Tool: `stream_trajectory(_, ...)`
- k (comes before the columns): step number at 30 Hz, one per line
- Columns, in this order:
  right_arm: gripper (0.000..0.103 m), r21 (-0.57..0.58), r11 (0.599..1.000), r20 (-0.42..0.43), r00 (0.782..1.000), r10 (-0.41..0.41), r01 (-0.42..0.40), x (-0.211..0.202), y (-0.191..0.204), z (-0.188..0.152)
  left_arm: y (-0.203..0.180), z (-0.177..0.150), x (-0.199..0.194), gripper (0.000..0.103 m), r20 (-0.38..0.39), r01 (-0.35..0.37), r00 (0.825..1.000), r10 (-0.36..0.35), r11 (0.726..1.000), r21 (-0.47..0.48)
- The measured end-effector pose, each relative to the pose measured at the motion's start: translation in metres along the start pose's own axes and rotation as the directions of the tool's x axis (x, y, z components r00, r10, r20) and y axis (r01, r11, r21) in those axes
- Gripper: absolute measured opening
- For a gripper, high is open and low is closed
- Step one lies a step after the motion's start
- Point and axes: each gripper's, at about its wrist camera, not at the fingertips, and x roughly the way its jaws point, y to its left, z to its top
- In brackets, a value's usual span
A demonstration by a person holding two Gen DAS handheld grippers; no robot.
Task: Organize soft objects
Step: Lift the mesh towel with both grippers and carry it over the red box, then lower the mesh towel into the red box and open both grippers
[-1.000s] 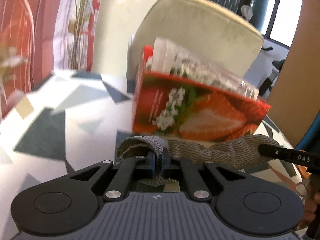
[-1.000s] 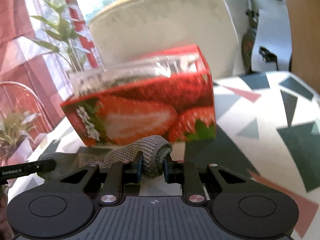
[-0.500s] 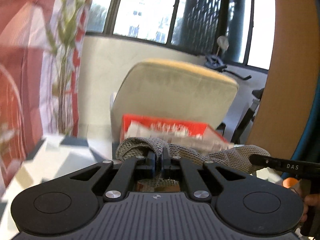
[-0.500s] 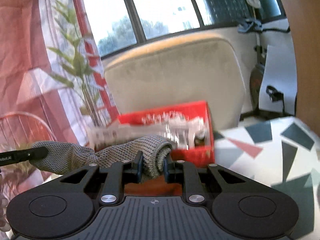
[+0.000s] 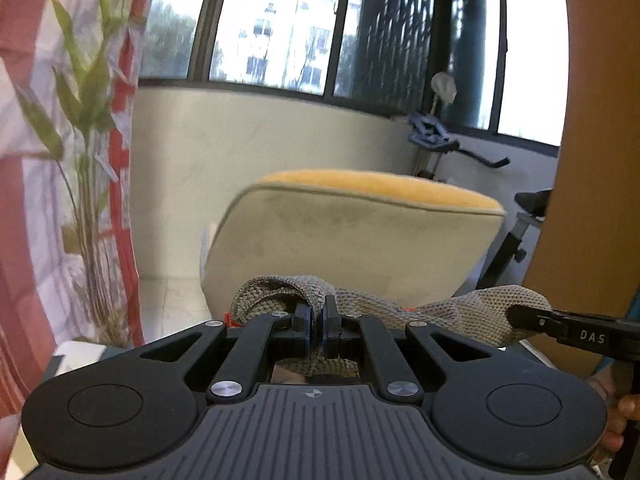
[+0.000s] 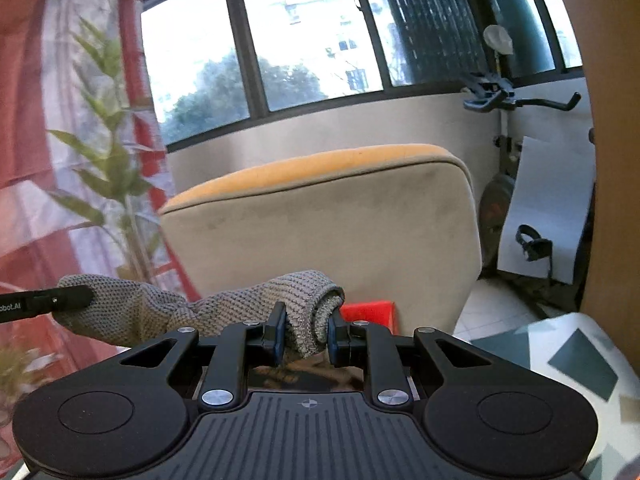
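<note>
A grey knitted cloth (image 5: 400, 304) hangs stretched between my two grippers, high above the table. My left gripper (image 5: 316, 326) is shut on one bunched end of it. My right gripper (image 6: 306, 330) is shut on the other, rolled end of the grey knitted cloth (image 6: 200, 308). The other gripper's black finger shows at the far end of the cloth in each wrist view. Just past the cloth a corner of the red strawberry box (image 6: 370, 312) peeks out; the cloth and gripper body hide the rest of it.
A beige chair back with an orange top (image 6: 340, 216) stands straight ahead. A leafy plant (image 5: 88, 168) and a red-and-white curtain are at the left. The patterned table (image 6: 568, 364) shows at the lower right. An exercise bike (image 6: 508, 128) stands by the windows.
Both grippers have risen with the cloth held between them. The strawberry box, which filled the views a second ago, has dropped almost out of sight below the cloth.
</note>
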Motion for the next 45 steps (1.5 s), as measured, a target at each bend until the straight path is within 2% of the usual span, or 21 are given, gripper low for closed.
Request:
stream_trajectory(3, 0.018, -0.004, 1.000, -0.042, 0.999, -0.027, 0.027, 0.027, 0.000, 0.003, 0.006, 0.002, 0.028, 0.006, -0.081, 0.012, 0.997, -0.016, 0.999, -0.049)
stream_trajectory(6, 0.018, -0.015, 0.998, -0.092, 0.994, -0.056, 0.055, 0.049, 0.000, -0.002, 0.012, -0.005, 0.054, 0.006, -0.183, -0.014, 0.983, -0.001, 0.997, -0.080)
stream_trajectory(9, 0.018, -0.007, 0.997, -0.148, 0.986, -0.079, 0.079, 0.068, 0.000, -0.011, 0.014, -0.013, 0.067, 0.006, -0.236, -0.018, 0.972, -0.007, 0.994, -0.104)
stream_trajectory(15, 0.018, -0.043, 0.995, -0.227, 0.969, -0.100, 0.093, 0.089, 0.009, -0.024, -0.002, -0.022, 0.078, 0.006, -0.271, 0.020, 0.962, -0.031, 0.999, -0.043)
stream_trajectory(21, 0.018, -0.061, 0.993, -0.278, 0.954, -0.114, 0.101, 0.104, 0.022, -0.033, -0.001, -0.028, 0.088, 0.006, -0.299, 0.019, 0.954, -0.029, 0.999, -0.037)
stream_trajectory(27, 0.019, -0.076, 0.988, -0.281, 0.948, -0.150, 0.134, 0.106, 0.015, -0.034, 0.006, -0.024, 0.084, 0.007, -0.286, 0.009, 0.958, -0.018, 0.999, -0.035)
stream_trajectory(30, 0.023, -0.105, 0.984, -0.271, 0.948, -0.168, 0.144, 0.102, 0.014, -0.034, 0.006, -0.020, 0.078, 0.009, -0.274, 0.011, 0.962, -0.015, 1.000, -0.018)
stream_trajectory(32, 0.029, -0.134, 0.980, -0.254, 0.950, -0.179, 0.149, 0.098, 0.016, -0.032, 0.005, -0.019, 0.075, 0.014, -0.270, 0.005, 0.963, -0.004, 1.000, 0.001)
stream_trajectory(33, 0.030, -0.142, 0.979, -0.245, 0.953, -0.180, 0.149, 0.095, 0.017, -0.031, 0.004, -0.019, 0.073, 0.025, -0.266, 0.004, 0.964, -0.001, 1.000, 0.012)
stream_trajectory(34, 0.032, -0.143, 0.978, -0.236, 0.954, -0.183, 0.152, 0.092, 0.017, -0.029, 0.003, -0.018, 0.070, 0.044, -0.262, 0.004, 0.965, 0.002, 1.000, 0.021)
stream_trajectory(35, 0.035, -0.138, 0.979, -0.232, 0.956, -0.182, 0.152, 0.089, 0.016, -0.028, 0.002, -0.017, 0.067, 0.054, -0.253, 0.002, 0.967, 0.006, 0.999, 0.032)
stream_trajectory(36, 0.038, -0.133, 0.980, -0.230, 0.957, -0.179, 0.151, 0.087, 0.016, -0.026, 0.001, -0.017, 0.063, 0.069, -0.238, 0.002, 0.971, 0.009, 0.999, 0.046)
stream_trajectory(37, 0.045, -0.128, 0.981, -0.226, 0.959, -0.173, 0.146, 0.084, 0.016, -0.024, -0.001, -0.016, 0.059, 0.078, -0.224, 0.001, 0.974, 0.012, 0.998, 0.059)
stream_trajectory(38, 0.052, -0.126, 0.982, -0.219, 0.961, -0.167, 0.142, 0.080, 0.016, -0.023, -0.002, -0.015, 0.056, 0.081, -0.213, -0.002, 0.977, 0.017, 0.997, 0.071)
stream_trajectory(40, 0.060, -0.125, 0.984, -0.204, 0.968, -0.147, 0.124, 0.071, 0.018, -0.021, -0.005, -0.013, 0.050, 0.094, -0.197, -0.011, 0.980, 0.029, 0.996, 0.089)
stream_trajectory(45, 0.074, -0.131, 0.988, -0.215, 0.970, -0.111, 0.084, 0.057, 0.024, -0.022, -0.010, -0.013, 0.039, 0.103, -0.186, -0.016, 0.982, 0.039, 0.993, 0.119)
